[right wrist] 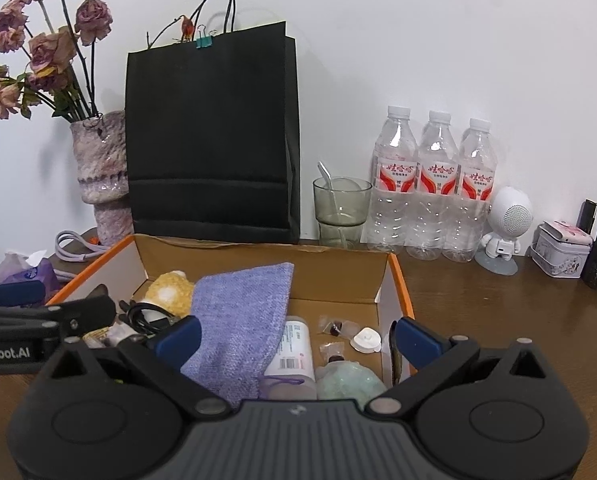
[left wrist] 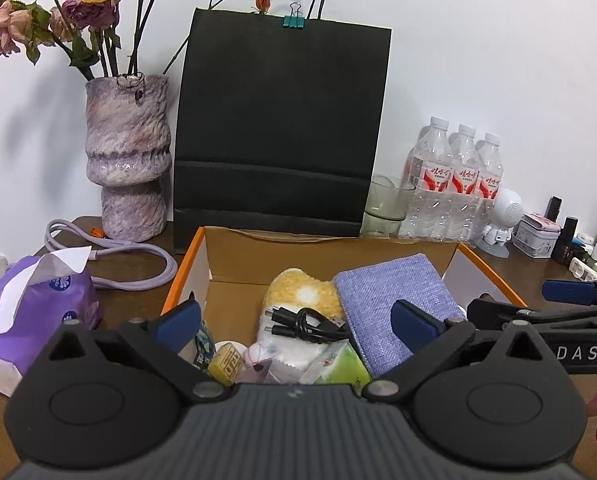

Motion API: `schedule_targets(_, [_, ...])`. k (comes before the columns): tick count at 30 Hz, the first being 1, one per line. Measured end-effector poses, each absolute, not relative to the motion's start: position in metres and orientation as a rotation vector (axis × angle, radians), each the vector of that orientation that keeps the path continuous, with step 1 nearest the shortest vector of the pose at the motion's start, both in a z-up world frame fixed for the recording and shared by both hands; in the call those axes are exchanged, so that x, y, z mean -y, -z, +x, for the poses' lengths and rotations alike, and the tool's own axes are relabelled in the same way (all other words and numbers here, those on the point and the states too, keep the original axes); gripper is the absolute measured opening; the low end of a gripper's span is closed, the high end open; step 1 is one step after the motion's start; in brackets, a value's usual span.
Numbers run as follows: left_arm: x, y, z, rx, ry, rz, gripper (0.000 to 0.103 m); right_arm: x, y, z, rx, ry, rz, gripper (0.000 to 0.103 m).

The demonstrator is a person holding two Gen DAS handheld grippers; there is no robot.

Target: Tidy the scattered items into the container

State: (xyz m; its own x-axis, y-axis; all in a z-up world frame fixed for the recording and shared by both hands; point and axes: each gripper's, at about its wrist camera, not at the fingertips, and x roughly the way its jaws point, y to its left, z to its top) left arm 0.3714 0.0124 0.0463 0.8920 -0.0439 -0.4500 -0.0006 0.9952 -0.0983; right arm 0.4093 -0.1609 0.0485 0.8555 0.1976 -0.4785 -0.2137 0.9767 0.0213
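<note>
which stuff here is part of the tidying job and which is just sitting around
Job: cardboard box holding purple cloth, black cable, yellow plush, white bottle; both grippers, left and right, open above it.

Lying about: black bag, vase, water bottles, glass, tissue pack.

My fingers (left wrist: 178, 320) have blue pads on black arms. The box (right wrist: 402, 280) is brown cardboard inside with an orange rim. In it there's a lavender knit cloth (right wrist: 238, 312), a fuzzy yellow and white plush (left wrist: 302, 296), a black cable (left wrist: 306, 322) and a green packet (left wrist: 338, 368). Behind it sits a plain black paper bag (left wrist: 278, 128) with a teal clip (left wrist: 294, 21), a mottled purple-pink vase (left wrist: 128, 152), red-and-white labelled bottles (right wrist: 436, 176), and the dark brown wood surface (right wrist: 498, 300).
</note>
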Motion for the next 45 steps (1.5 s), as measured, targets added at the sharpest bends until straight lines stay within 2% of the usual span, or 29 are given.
schedule_targets(13, [-0.010,-0.059,0.333,-0.456,0.037,-0.105,0.103,0.158,-0.057,0.378,-0.504,-0.184,-0.043,0.103])
schedule_targets(32, [-0.003,-0.072,0.201,-0.455,0.050,-0.073,0.103,0.163,-0.081,0.238,-0.470,-0.206,-0.057,0.103])
schedule_targets(45, [0.001,-0.075,0.144,-0.454,0.059,-0.068,0.103,0.169,-0.086,0.176,-0.471,-0.226,-0.032,0.103])
